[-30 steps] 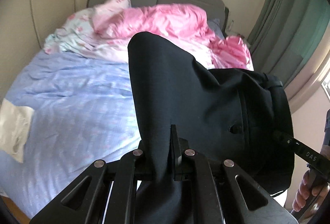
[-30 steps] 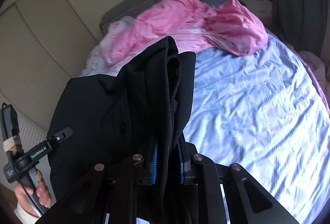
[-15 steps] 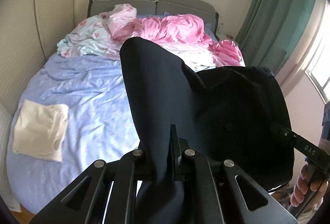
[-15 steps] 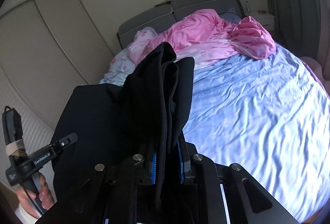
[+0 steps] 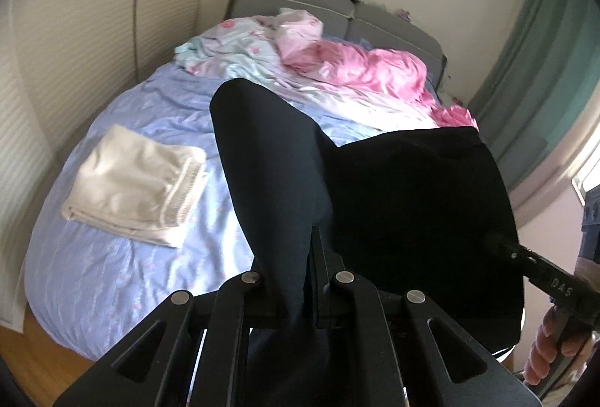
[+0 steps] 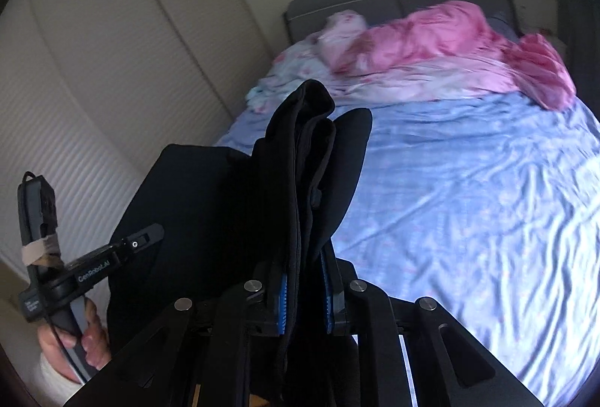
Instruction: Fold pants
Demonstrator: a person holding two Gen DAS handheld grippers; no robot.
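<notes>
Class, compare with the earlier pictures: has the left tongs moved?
Yes. Left tongs, clamped on the black pants, pulled back from the grey headboard; the folded white cloth now shows fully.

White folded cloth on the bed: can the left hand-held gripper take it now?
Probably not: the left hand-held gripper is shut on the pants; the cloth lies apart.

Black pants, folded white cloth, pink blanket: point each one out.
black pants (image 5: 412, 204), left wrist view, broad hanging panel.
folded white cloth (image 5: 131, 186), left wrist view, top layer.
pink blanket (image 6: 442, 36), right wrist view, bunched middle.
</notes>
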